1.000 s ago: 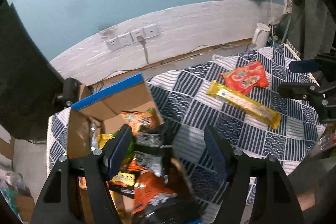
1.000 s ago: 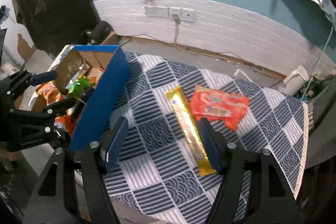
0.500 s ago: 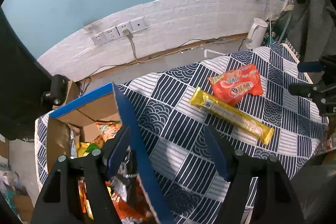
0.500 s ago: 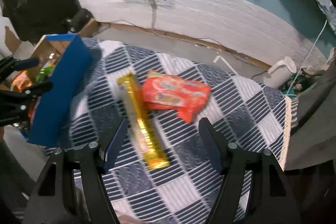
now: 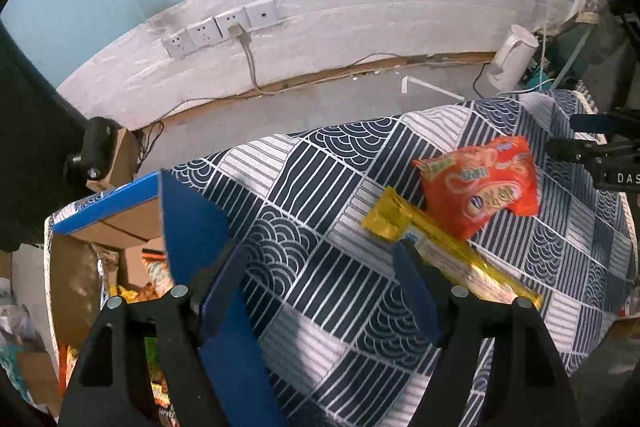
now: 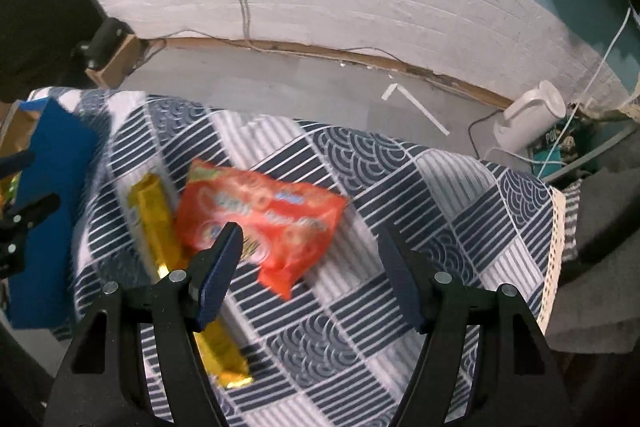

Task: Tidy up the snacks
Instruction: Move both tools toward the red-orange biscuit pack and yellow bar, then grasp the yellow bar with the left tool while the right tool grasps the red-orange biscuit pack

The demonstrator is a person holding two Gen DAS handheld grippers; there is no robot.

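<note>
While we hover both grippers above the blue-and-white patterned tablecloth [image 5: 320, 195], our left gripper [image 5: 324, 279], its jaws just widened, stands released over bare cloth. Our right gripper [image 6: 310, 259] is likewise released and empty above the glossy orange snack bag [image 6: 272, 219], which lies beside the long yellow foil-wrapped bar [image 6: 160, 227]. A blue-flapped cardboard box [image 5: 188, 227] of snacks sits at the cloth's left edge.

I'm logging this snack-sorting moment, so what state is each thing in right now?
left gripper: open, nothing between its jaws, which have just been opening.
right gripper: open, empty, above the red packet.
red snack packet: sealed, lying on the tablecloth.
yellow snack bar: sealed, lying flat, one end tucked under the red packet.
cardboard box: open, flaps up, snacks inside.
wall socket: cable plugged in.
</note>
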